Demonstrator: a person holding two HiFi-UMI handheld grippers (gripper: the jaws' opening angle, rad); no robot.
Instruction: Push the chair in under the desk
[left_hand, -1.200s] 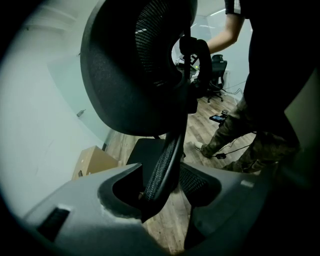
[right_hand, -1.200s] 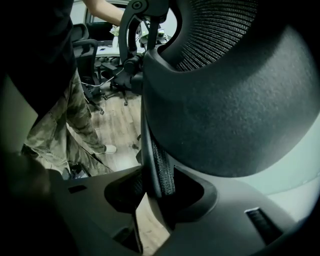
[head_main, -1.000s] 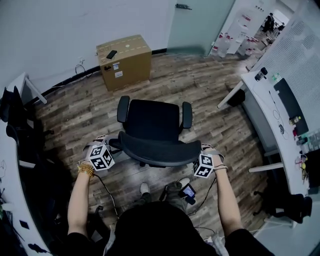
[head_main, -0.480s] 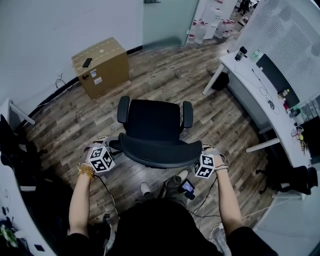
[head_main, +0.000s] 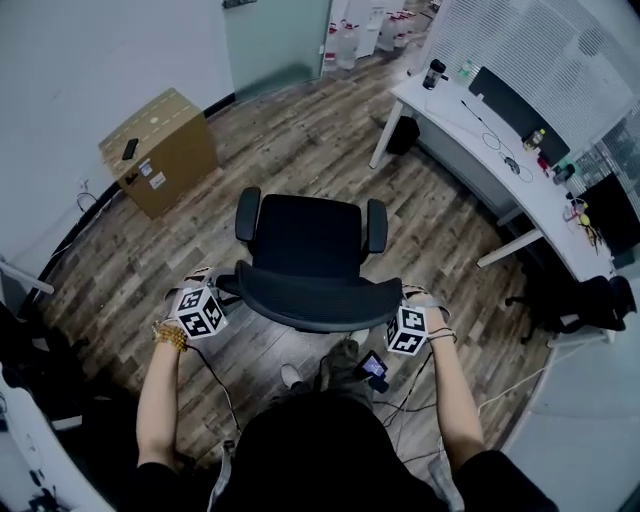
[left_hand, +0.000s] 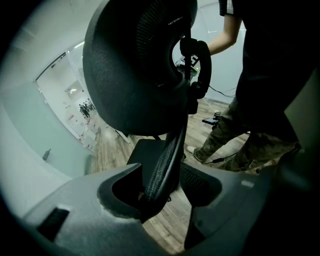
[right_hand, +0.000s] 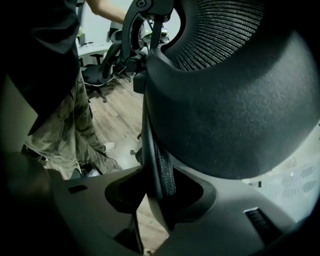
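Squarely in the middle of the wooden floor (head_main: 300, 150) stands the black chair (head_main: 305, 238), well apart from the white desk (head_main: 470, 140) at the far right. Its seat faces away from the person and its backrest (head_main: 318, 295) is on the near side. The left gripper (left_hand: 160, 192) is clamped on the left rim of the backrest: the mesh edge runs down between its jaws and seems to sit tight against both, though the dark view makes the exact contact hard to read. The right gripper (right_hand: 159, 195) holds the right rim the same way; its jaws have just been closing a little further, with the padded edge between them. Both grippers point steeply down, one at each end of the backrest's curve. A cardboard box (head_main: 160, 150) sits by the wall at the far left, and another dark chair (head_main: 585, 305) stands at the right, near the desk's end
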